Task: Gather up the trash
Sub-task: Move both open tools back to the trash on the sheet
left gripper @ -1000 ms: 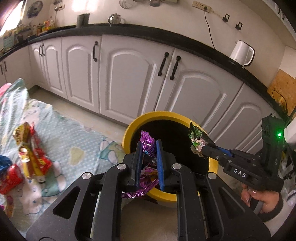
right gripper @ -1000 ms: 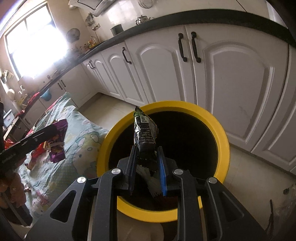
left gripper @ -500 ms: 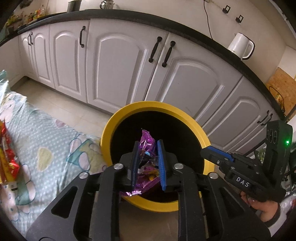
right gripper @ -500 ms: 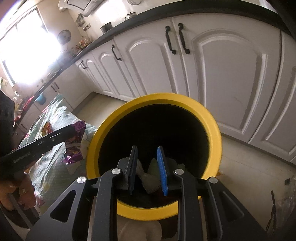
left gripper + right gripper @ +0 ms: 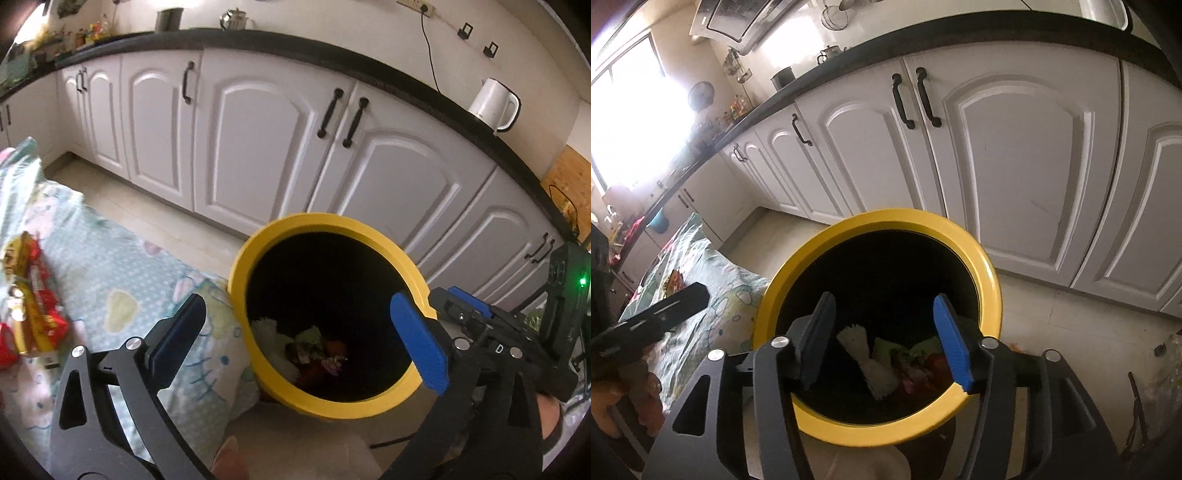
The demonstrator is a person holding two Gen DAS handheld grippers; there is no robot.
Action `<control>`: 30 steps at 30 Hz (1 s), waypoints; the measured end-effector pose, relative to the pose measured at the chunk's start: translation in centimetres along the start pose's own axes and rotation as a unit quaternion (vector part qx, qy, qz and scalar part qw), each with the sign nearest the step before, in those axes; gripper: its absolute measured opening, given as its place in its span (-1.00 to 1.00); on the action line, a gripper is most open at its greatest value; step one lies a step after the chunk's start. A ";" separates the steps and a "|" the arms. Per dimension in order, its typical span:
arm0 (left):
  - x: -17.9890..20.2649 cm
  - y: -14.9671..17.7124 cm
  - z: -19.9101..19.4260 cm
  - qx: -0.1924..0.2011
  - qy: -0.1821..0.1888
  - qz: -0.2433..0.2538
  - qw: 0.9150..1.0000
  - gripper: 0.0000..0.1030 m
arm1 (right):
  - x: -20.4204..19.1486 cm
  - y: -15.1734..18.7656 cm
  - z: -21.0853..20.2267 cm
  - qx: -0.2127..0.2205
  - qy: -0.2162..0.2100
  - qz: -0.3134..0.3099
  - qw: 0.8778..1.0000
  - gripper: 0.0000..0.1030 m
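1. The left tool [image 5: 295,332] and right tool [image 5: 882,339] are held spread and empty above the yellow bin [image 5: 991,291].
2. Remaining wrappers [image 5: 33,314] lie on the patterned cloth [image 5: 122,273].
3. Wrappers are judged light, crinkly, slippery; a pinch on a flat edge is advised.

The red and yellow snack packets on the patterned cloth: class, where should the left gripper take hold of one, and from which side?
Probably an exposed long edge of the red and yellow snack packets, from above: they lie flat on the patterned cloth, and the left gripper is open.
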State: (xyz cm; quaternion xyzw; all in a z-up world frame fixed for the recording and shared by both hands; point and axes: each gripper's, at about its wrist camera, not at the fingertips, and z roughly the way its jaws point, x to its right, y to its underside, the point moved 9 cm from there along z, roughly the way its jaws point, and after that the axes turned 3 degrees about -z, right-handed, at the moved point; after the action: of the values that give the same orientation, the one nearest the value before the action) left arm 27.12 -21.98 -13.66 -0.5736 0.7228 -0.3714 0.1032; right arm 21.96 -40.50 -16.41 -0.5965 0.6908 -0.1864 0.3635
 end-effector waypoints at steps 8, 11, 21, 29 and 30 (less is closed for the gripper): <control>-1.6 -0.6 -2.7 0.031 -0.028 -0.002 0.999 0.79 | -1.7 -0.5 -0.6 0.012 -0.003 -0.023 1.000 0.25; -2.1 -0.8 -3.5 0.041 -0.036 -0.006 0.999 0.79 | -2.6 -0.6 -0.9 0.015 -0.007 -0.031 0.999 0.25; -4.4 -1.4 -7.0 0.080 -0.066 -0.017 0.994 0.79 | -7.0 -1.0 -2.3 0.037 -0.038 -0.074 0.996 0.28; -6.3 -1.5 -9.4 0.105 -0.089 -0.022 0.990 0.79 | -10.5 -0.9 -3.3 0.055 -0.061 -0.114 0.990 0.29; -6.6 -1.5 -9.6 0.108 -0.092 -0.022 0.990 0.79 | -10.9 -0.9 -3.4 0.056 -0.064 -0.118 0.989 0.29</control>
State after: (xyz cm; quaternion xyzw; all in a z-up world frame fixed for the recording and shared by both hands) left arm 24.82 -12.09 -7.71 -0.6069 0.6530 -0.3948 0.2220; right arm 20.36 -30.77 -10.50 -0.6633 0.5793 -0.2284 0.4151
